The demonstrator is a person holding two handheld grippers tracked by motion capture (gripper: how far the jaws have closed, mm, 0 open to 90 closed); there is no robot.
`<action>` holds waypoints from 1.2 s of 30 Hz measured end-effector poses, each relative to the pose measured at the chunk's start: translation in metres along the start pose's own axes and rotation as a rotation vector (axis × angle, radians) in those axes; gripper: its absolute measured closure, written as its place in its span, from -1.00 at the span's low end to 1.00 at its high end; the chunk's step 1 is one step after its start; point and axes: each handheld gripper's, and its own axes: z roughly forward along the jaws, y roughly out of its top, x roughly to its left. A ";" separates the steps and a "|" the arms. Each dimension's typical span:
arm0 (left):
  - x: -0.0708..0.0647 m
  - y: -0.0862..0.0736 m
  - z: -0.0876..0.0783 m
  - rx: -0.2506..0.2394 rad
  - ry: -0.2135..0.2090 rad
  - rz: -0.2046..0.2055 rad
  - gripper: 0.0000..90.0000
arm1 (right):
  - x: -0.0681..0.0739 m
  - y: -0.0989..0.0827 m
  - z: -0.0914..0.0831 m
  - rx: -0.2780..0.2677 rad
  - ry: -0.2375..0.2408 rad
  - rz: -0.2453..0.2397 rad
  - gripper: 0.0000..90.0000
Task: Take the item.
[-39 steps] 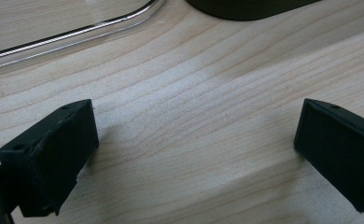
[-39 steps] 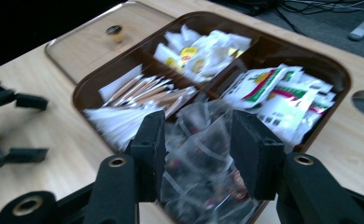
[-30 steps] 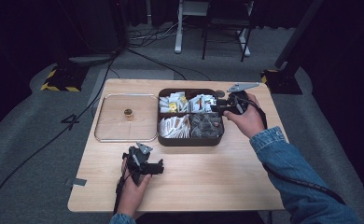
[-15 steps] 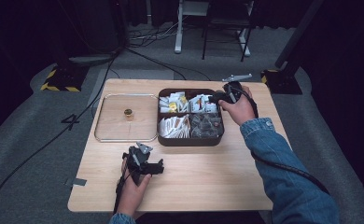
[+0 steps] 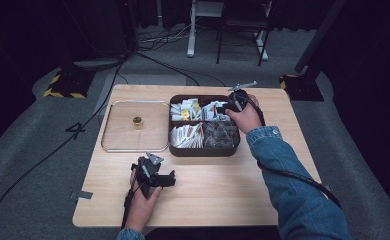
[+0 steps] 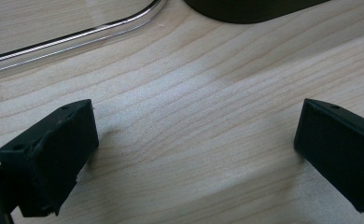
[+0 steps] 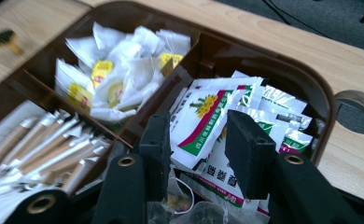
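I've got the right gripper (image 5: 231, 106) over the far-right compartment of the brown tray (image 5: 205, 151), which sits mid-table just right of the clear lid (image 5: 133, 126). In the right gripper view the jaws stand partly apart w/ a white sachet (image 7: 199, 122) between them, flower print and a red-green stripe on it. Can't tell if the pads actually touch it, so I won't call it gripped. The sachet lies tilted, long axis running diagonally up toward the tray's far rim, on a pile of similar packets.

That view also gives me detail the high view blurs: tea bags w/ yellow tags (image 7: 119, 77) in the far-left compartment, slim stick packets (image 7: 40, 140) in the near-left one, and a round hole (image 7: 357, 112) in the table (image 5: 208, 185) beside the tray.

The left gripper (image 6: 196, 154) is wide open, nothing between the jaws, resting low over bare wood near the front edge. The left gripper view shows the lid's rim and a tray corner just beyond. The high view shows a small gold knob (image 5: 137, 121) on the lid.
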 end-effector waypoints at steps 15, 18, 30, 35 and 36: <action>0.000 0.000 0.000 0.000 0.001 0.001 -1.00 | 0.002 -0.002 0.028 0.085 -0.043 0.078 0.49; 0.000 0.000 0.000 0.000 0.001 0.001 -1.00 | 0.001 -0.001 0.028 0.070 -0.042 0.106 0.51; 0.000 0.000 0.000 0.001 0.001 0.001 -1.00 | 0.008 0.007 0.031 0.035 -0.016 0.125 0.57; 0.000 0.000 0.000 0.003 0.000 0.005 -1.00 | 0.014 0.012 0.036 0.056 -0.017 0.096 0.56; 0.000 0.000 0.000 0.002 0.001 0.005 -1.00 | 0.017 0.013 0.040 0.062 -0.014 0.096 0.54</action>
